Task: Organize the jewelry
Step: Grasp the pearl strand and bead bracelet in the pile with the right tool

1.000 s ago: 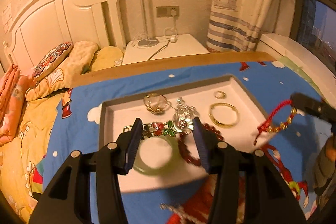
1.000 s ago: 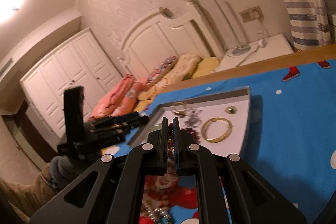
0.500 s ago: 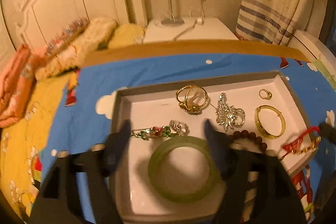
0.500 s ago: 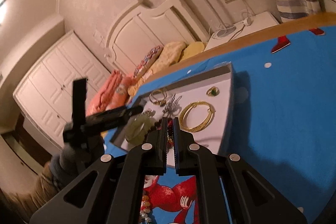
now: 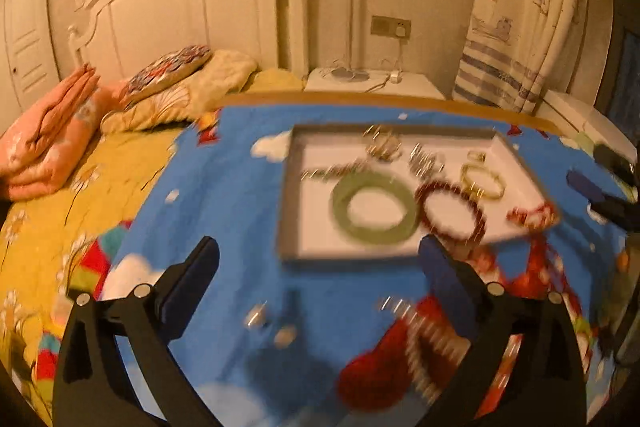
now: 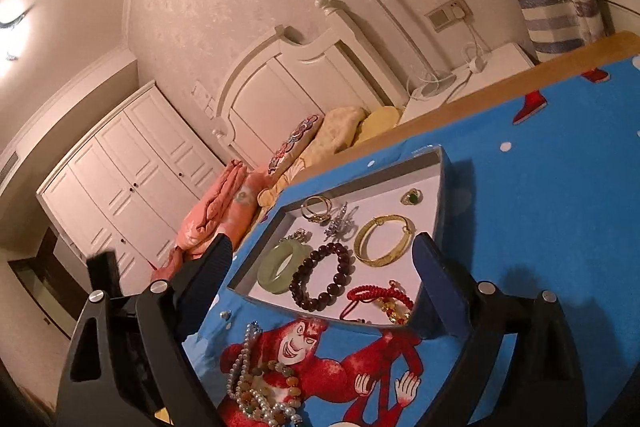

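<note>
A shallow grey tray (image 6: 436,187) w/ white lining is set on the bench, which is covered by a blue cartoon-print cloth (image 6: 540,211). Inside the tray are seen: a pale green jade bangle (image 6: 280,267) at the near-left side, a dark red bead bracelet (image 6: 322,277) touching it on the right, a gold bangle (image 6: 384,239) further right, a small ring w/ a green stone (image 6: 412,197) near the far-right corner, a gold double ring (image 6: 316,209) and a silver brooch (image 6: 340,223) toward the far side, and a red cord bracelet w/ gold beads (image 6: 380,299) at the near edge. A pile of pearl and mixed-bead necklaces (image 6: 260,383) is left on the cloth, just in front of the tray and outside it.

The right claw (image 6: 324,279) is held over the tray's near edge; its jaws are opening, spread wide, w/ nothing pressed by the pads though the tray's jewellery shows between them. The left claw (image 5: 316,275) is seen in a blurred left-wrist view, above the cloth near the tray's front-left side; its jaws are opening too, wide apart, nothing held. In that view the green bangle (image 5: 374,209) and bead bracelet (image 5: 450,211) are made out, smeared by motion. A white headboard (image 5: 192,15), pillows (image 5: 184,83) and a striped curtain (image 5: 516,27) are seen behind the bench
</note>
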Demonstrator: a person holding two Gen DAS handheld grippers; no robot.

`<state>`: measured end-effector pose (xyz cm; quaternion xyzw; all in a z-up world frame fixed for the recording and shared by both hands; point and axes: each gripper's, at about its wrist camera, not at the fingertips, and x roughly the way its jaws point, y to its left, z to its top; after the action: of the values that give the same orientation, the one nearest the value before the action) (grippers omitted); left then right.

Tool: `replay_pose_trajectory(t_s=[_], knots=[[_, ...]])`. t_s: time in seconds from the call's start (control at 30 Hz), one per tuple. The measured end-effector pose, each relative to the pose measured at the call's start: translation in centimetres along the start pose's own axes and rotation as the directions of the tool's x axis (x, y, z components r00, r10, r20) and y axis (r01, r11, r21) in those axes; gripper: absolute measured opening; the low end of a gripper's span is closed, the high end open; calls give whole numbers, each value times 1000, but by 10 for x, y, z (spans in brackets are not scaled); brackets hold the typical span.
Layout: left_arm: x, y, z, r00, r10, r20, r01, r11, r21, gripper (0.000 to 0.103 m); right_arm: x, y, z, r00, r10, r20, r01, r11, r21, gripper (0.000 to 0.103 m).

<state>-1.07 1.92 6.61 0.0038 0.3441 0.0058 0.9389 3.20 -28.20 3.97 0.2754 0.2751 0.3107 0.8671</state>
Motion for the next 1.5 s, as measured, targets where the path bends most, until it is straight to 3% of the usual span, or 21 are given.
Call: replay_pose_trajectory(t_s=[0.13,0.27,0.47,0.53,0.63,0.7,0.83,0.97,1.0,1.13,1.23,1.37,1.5], knots=[[-12,27,-25,999,47,-19,-48,999,-17,100,-1,2,-3,1000,-11,-9,11,1000,-14,90],[-15,60,-43,997,69,-37,-73,993,-96,100,-1,3,-5,1000,-21,-17,20,999,-29,90],[-7,95,-59,998,14,-68,-29,971,-238,100,1,18,-13,998,-6,-55,2,997,-79,89],[-6,100,-59,998,-23,-54,9,967,-253,100,6,28,-19,995,-13,-94,2,994,-110,84],[-3,102,-60,997,-48,-68,28,963,-267,100,14,59,-35,984,-28,-174,-7,980,-198,67],[-1,103,-58,996,-57,-72,36,962,-269,100,23,81,-50,965,-76,-250,3,960,-278,55],[1,99,-58,995,-64,-72,43,962,-271,100,44,122,-85,906,-186,-381,-5,893,-449,41],[0,99,-58,995,-75,-64,55,961,-272,100,59,139,-103,862,-306,-404,37,833,-552,36],[-1,99,-59,995,-77,-62,57,960,-273,100,64,142,-109,842,-353,-408,55,808,-586,34],[-1,97,-58,995,-79,-59,61,962,-266,100,79,140,-126,800,-434,-414,85,765,-638,32],[2,95,-58,995,-69,-77,48,966,-256,100,82,135,-124,796,-427,-429,96,788,-608,32],[4,94,-57,994,-60,-94,34,968,-249,100,82,127,-116,809,-384,-445,82,823,-562,26],[5,94,-57,994,-56,-94,31,967,-252,100,74,108,-104,830,-239,-503,33,922,-385,26]])
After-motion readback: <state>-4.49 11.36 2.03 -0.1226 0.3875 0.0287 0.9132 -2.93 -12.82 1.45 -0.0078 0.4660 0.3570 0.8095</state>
